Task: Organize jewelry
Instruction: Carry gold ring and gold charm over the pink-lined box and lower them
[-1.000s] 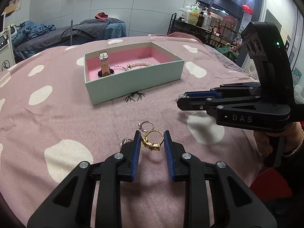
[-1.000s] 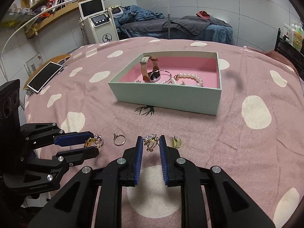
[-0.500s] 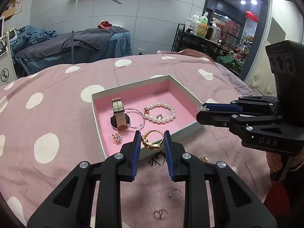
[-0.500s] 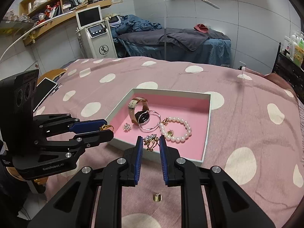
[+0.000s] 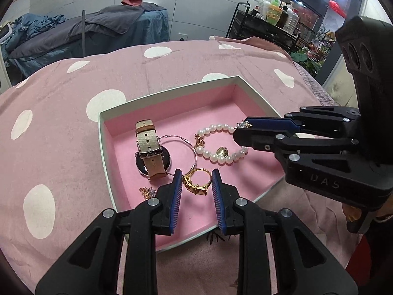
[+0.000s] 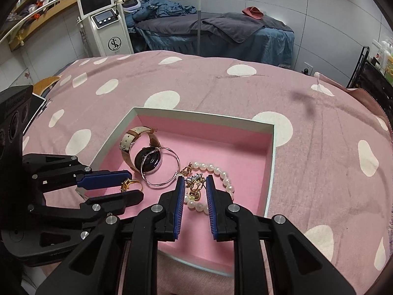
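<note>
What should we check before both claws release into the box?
1. Left claw shut on gold ring: ok.
2. Right claw shut on flower ring: ok.
3. Both pieces over the pink floor of the box, inside its rim: ok.
4. Drop spot under gold ring bare: ok, pink floor beneath; watch and bangle lie close.
5. Drop spot under flower ring bare: not ok, pearl bracelet lies directly below.
6. Height above the floor: cannot tell.

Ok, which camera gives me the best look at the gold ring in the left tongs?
Left wrist: the gold ring sits centered between the left tongs, band and setting clear. Right wrist shows it side-on, partly hidden between the fingers.
</note>
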The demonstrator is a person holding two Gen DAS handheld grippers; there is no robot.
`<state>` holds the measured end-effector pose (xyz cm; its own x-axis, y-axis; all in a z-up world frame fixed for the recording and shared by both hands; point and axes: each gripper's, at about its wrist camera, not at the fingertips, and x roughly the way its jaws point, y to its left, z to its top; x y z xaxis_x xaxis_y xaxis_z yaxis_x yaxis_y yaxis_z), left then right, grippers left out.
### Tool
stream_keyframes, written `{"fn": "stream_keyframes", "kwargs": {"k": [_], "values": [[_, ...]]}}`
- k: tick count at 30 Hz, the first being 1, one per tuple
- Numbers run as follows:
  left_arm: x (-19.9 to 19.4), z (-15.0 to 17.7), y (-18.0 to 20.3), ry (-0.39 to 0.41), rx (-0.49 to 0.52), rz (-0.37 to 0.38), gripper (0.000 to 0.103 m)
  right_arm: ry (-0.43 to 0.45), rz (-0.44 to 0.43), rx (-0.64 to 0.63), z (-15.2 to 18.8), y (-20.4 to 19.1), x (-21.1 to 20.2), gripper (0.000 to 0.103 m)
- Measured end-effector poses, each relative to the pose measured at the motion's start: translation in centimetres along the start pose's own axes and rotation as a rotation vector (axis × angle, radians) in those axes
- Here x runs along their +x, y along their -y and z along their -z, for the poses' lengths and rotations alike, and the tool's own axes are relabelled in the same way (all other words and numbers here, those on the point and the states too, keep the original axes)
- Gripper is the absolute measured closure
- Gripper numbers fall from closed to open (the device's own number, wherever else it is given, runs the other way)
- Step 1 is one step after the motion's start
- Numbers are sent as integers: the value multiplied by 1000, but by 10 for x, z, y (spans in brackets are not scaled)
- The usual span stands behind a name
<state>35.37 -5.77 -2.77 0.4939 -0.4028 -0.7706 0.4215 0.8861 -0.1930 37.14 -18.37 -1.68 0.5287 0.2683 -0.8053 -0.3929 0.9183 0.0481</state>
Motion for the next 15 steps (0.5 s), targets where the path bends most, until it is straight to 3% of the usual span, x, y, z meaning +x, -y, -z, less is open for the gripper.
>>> {"fn": "stream_keyframes", "kwargs": {"k": [15], "values": [[9,-3,4,-29,41,-17,78,-52,44,-40,-1,-9,23,85]]}}
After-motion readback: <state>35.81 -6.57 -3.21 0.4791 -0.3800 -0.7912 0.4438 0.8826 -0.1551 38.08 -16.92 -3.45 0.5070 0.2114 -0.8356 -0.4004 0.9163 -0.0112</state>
